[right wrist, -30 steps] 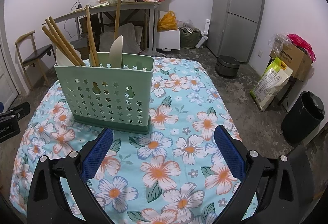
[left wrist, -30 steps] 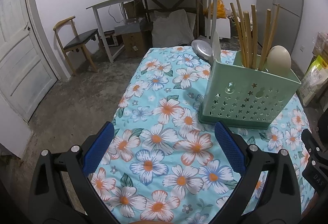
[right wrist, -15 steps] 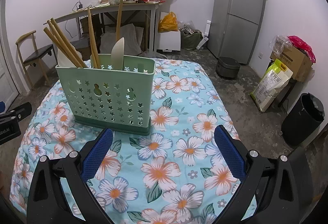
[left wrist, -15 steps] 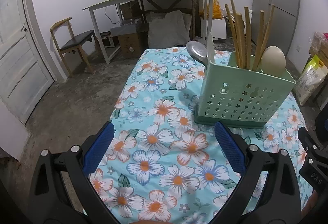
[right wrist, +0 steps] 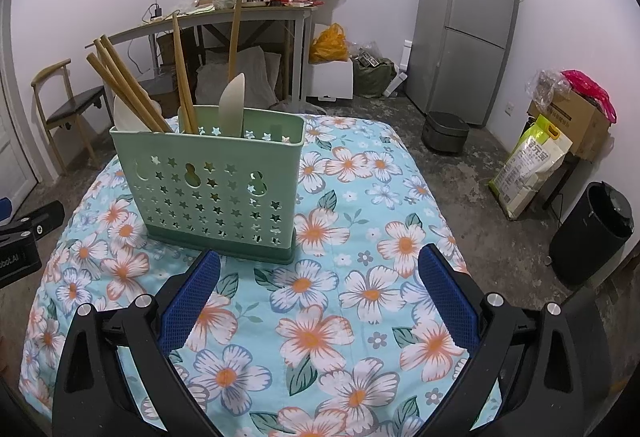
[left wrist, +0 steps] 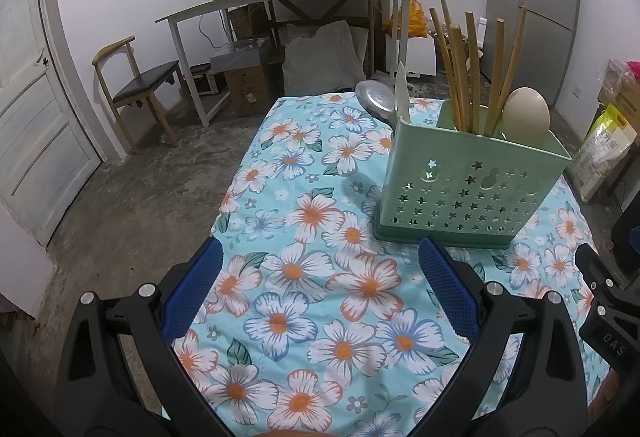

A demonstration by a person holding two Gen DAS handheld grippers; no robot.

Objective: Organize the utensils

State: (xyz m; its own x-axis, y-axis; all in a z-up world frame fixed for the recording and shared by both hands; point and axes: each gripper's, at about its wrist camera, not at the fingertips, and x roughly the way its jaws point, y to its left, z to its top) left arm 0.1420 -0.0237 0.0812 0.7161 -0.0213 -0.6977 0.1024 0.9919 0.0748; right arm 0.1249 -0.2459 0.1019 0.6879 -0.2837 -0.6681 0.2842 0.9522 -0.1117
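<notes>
Wide-spread empty right claw [right wrist: 318, 293] near green utensil caddy [right wrist: 208, 181].

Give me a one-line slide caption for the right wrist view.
Open right claw above floral tablecloth, facing green utensil caddy holding bamboo chopsticks.

One green utensil holder [left wrist: 468, 189] stands on the one flowered counter [left wrist: 304, 277]. It holds about six wooden chopsticks [left wrist: 472, 69], one metal ladle [left wrist: 374, 101], one beige spoon [left wrist: 525, 117] and one pale flat spatula [right wrist: 232, 109]. Two grippers show, the left gripper [left wrist: 320, 293] and the right gripper [right wrist: 320, 293], each with two blue pads.
</notes>
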